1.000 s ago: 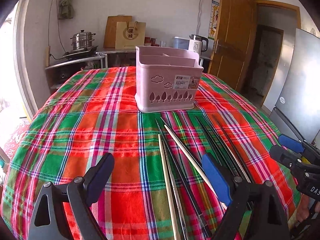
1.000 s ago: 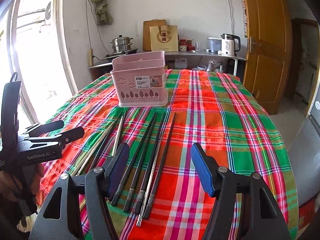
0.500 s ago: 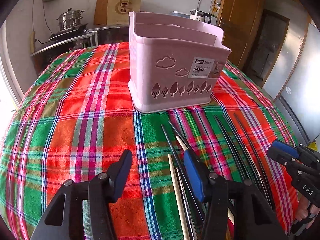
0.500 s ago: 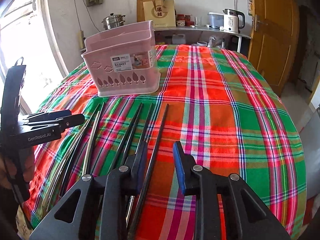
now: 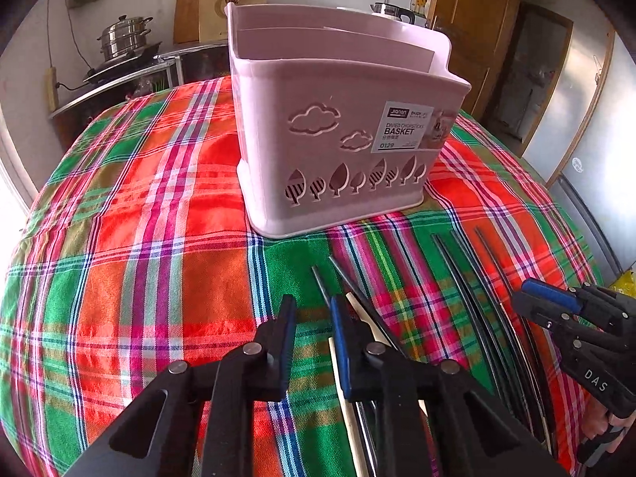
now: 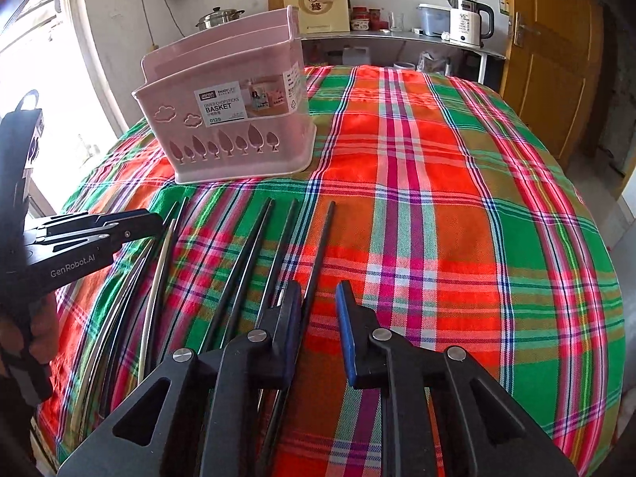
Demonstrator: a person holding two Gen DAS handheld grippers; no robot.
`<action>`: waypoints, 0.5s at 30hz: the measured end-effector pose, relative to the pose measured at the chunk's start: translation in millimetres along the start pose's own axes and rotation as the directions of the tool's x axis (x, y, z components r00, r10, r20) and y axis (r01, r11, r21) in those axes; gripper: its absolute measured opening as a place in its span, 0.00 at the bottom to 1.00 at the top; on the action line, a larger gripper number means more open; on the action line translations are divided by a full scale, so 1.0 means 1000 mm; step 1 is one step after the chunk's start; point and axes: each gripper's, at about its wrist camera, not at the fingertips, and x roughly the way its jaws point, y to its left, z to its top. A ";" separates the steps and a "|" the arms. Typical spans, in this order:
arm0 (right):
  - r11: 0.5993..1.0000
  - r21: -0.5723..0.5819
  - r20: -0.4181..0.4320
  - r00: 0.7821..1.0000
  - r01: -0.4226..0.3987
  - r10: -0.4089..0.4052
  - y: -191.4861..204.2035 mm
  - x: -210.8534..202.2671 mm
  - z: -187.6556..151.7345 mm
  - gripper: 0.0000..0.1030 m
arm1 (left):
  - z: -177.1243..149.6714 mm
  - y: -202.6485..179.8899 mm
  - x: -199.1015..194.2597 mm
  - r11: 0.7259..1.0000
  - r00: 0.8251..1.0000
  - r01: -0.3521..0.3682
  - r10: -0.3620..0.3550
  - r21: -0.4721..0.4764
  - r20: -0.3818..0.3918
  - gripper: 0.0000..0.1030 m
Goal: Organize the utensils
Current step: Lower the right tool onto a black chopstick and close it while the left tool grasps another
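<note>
A pink divided chopstick basket (image 5: 338,127) stands upright on the plaid tablecloth; it also shows in the right wrist view (image 6: 230,119). Several chopsticks lie in front of it: pale and metal ones (image 5: 359,310) at the left, black ones (image 6: 254,246) at the right. My left gripper (image 5: 312,314) hovers low over the leftmost chopsticks, jaws narrowed to a small gap, holding nothing. My right gripper (image 6: 318,302) is low over the rightmost black chopstick (image 6: 324,238), jaws a small gap apart around its line, holding nothing.
The round table's plaid cloth (image 6: 457,218) spreads wide to the right. Behind are a counter with a kettle (image 6: 469,24), a steel pot (image 5: 125,35), a paper bag (image 6: 322,4) and a wooden door (image 6: 556,47). A window is at the left.
Both grippers have moved forward and down toward the chopsticks and basket. Both sets of jaws have narrowed from wide open to a small gap.
</note>
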 end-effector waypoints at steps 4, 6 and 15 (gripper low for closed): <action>1.000 -0.003 -0.010 1.000 0.009 -0.009 0.000 0.003 0.002 0.18 | 0.004 -0.008 0.003 0.999 1.000 -0.012 0.013 0.036 -0.014 0.16; 1.000 -0.006 -0.014 1.000 0.011 -0.012 0.000 0.005 0.004 0.18 | 0.005 -0.013 0.008 0.998 0.999 -0.015 0.017 0.054 -0.049 0.16; 1.000 -0.013 -0.029 0.999 0.020 -0.021 0.001 0.011 0.012 0.14 | 0.009 -0.026 0.012 0.993 0.996 -0.067 0.072 0.101 -0.049 0.11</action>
